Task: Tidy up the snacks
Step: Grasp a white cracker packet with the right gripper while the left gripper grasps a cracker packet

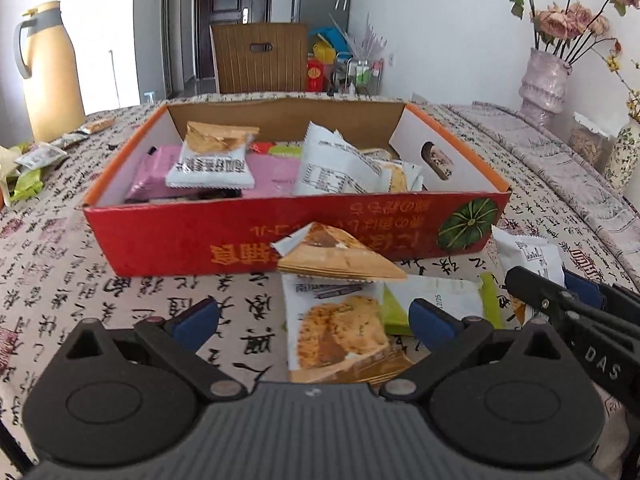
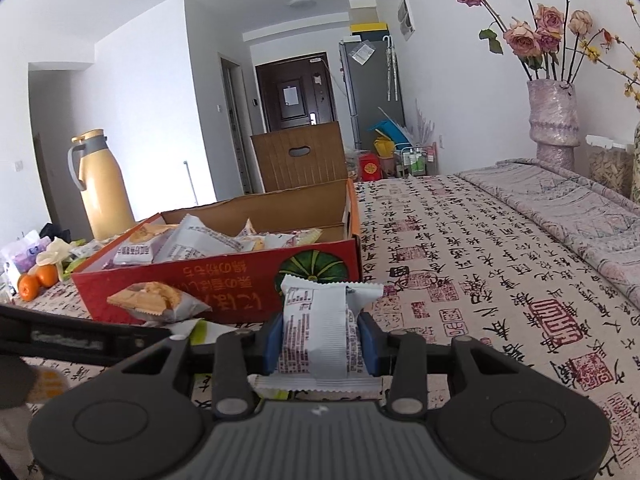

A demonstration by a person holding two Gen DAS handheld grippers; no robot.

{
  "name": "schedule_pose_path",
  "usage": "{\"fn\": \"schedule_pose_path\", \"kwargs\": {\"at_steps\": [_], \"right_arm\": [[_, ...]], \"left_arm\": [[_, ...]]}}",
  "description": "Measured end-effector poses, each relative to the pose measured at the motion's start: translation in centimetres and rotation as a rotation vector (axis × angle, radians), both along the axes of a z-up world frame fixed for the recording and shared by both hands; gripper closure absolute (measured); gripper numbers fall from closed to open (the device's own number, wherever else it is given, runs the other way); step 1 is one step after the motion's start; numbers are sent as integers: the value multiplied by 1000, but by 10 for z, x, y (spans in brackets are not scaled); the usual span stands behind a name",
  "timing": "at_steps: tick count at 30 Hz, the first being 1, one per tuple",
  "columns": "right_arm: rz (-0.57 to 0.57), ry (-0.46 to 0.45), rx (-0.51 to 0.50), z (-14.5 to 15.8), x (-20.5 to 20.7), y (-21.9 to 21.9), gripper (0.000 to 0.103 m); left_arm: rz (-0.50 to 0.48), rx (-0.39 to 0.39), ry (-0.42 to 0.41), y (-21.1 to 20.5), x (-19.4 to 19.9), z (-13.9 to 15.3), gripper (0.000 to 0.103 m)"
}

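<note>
Gripping a white snack packet [image 2: 320, 336] between its blue pads [image 2: 273, 340], the right gripper [image 2: 320, 340] sits low over the calligraphy-print tablecloth [image 2: 480, 280], just near of the red cardboard box [image 2: 240, 280]; packet upright, printed back facing the camera, its crimped top edge level with the pumpkin picture [image 2: 314, 266] on the box wall. Left gripper [image 1: 314, 316] released, jaws spread wide, nothing between the pads [image 1: 198, 316]; it hovers over loose packets on the cloth in front of the box. Directly ahead of it: a biscuit packet [image 1: 340, 332] lying flat, picture side up, a green-edged packet [image 1: 436, 296] partly under it to the right, and a tan-and-white packet [image 1: 340, 254] propped on top, leaning against the box's near wall. Box open-topped, orange rim, already holding several packets: one white-and-tan [image 1: 214, 156] resting on pink ones [image 1: 276, 178] at left, a white one [image 1: 332, 164] tilted up at centre. More packets [image 1: 36, 160] scattered on the cloth far left, near a yellow thermos jug [image 1: 50, 68]. Two oranges [image 2: 38, 280] at the left edge in the right wrist view. Vase of dried roses [image 1: 546, 80] stands far right.
</note>
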State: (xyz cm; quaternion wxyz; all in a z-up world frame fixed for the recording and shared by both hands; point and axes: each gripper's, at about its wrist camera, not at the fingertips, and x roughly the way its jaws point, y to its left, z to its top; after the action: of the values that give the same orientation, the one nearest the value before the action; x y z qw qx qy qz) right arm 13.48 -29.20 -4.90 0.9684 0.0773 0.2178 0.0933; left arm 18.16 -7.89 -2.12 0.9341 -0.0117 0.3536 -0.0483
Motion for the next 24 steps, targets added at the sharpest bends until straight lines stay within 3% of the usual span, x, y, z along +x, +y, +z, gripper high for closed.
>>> {"fn": "schedule_pose_path", "kwargs": {"at_steps": [7,14,24], "right_arm": [[25,-7,19,-1,0,-2,64],[38,-10,28,-1,-1,-2,64],[27,-10,21,-2,-1,-1,63]], "left_arm": [[-2,5,28,-9,6,-5,4],[-30,-14,37,-10,6,-6,40],[-39,-16,16,-3,-8,-2,40]]}}
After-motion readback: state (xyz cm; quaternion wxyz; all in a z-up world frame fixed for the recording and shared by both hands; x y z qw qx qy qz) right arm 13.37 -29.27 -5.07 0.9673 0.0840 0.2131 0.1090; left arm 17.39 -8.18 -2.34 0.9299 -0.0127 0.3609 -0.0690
